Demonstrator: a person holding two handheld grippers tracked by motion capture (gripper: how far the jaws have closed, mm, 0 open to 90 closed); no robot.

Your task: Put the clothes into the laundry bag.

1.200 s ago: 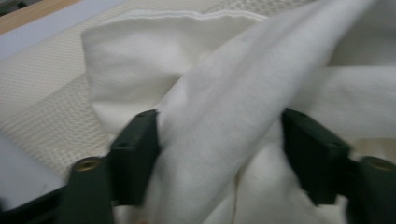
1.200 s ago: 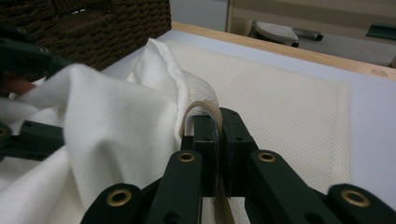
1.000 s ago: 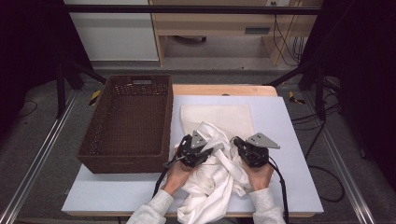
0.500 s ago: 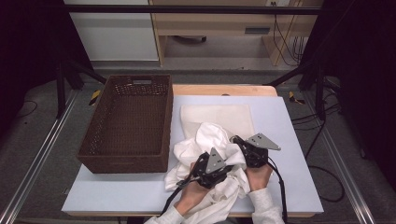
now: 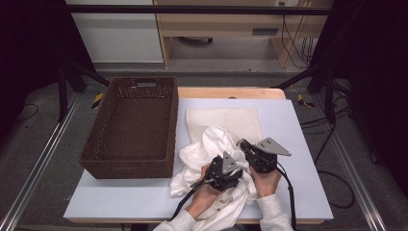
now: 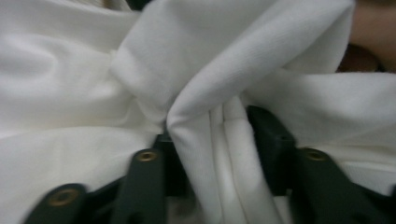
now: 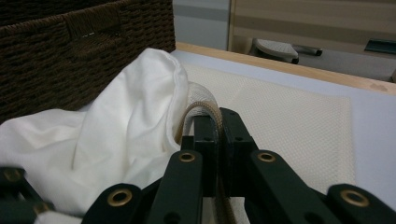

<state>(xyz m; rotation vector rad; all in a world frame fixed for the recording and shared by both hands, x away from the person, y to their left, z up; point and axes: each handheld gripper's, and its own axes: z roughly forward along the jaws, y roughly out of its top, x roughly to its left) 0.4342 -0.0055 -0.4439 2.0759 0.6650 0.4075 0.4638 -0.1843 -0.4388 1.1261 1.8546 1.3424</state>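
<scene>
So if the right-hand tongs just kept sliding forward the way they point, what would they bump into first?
Apart from the white garment edge already pinched in the right tongs, probably the cream mat lying flat ahead. The wicker basket sits off to the side in the right gripper view, so it likely gets missed, though depth is hard to judge.

We saw a soft, matt white knit garment (image 5: pixel 211 159), a rough brown woven wicker basket (image 5: pixel 132 127), a cream waffle-textured cloth mat (image 5: pixel 223 118), a smooth matt pale blue tabletop (image 5: pixel 298 125) and a bare wooden far edge (image 5: pixel 231 92).
</scene>
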